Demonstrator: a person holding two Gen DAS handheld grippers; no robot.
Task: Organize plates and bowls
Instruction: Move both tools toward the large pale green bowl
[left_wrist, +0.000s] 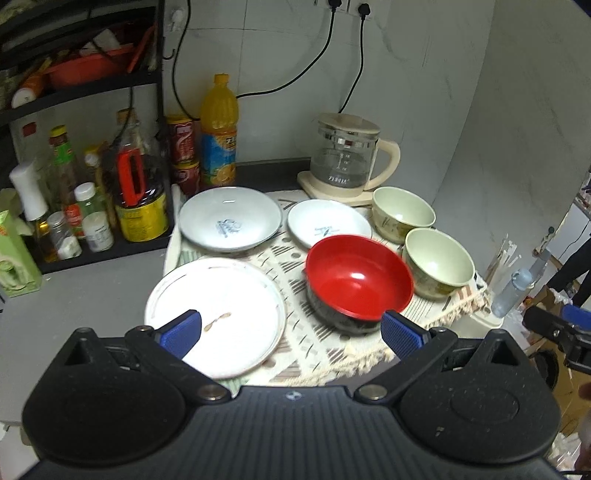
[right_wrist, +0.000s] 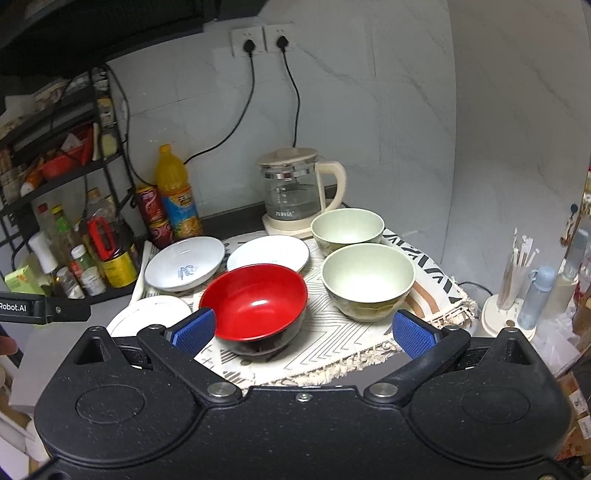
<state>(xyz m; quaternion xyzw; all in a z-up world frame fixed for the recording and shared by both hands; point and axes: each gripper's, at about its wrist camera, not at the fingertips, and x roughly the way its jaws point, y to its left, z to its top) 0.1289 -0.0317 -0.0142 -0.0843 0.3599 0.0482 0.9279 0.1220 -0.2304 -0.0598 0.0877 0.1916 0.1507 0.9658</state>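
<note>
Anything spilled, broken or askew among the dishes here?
Little stands out: the large white plate carries a small brown smear near its middle. The red bowl and other dishes sit upright, apart and intact.

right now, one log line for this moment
phase: approach | left gripper: open, empty | right gripper: open, empty | red bowl: on mat, untouched | plates, bowls: unstacked

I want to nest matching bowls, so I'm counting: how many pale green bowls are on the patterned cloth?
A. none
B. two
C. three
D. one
B: two pale green bowls stand side by side on the cloth's right part, one near the kettle and one nearer the camera, beside the single red bowl.
</note>
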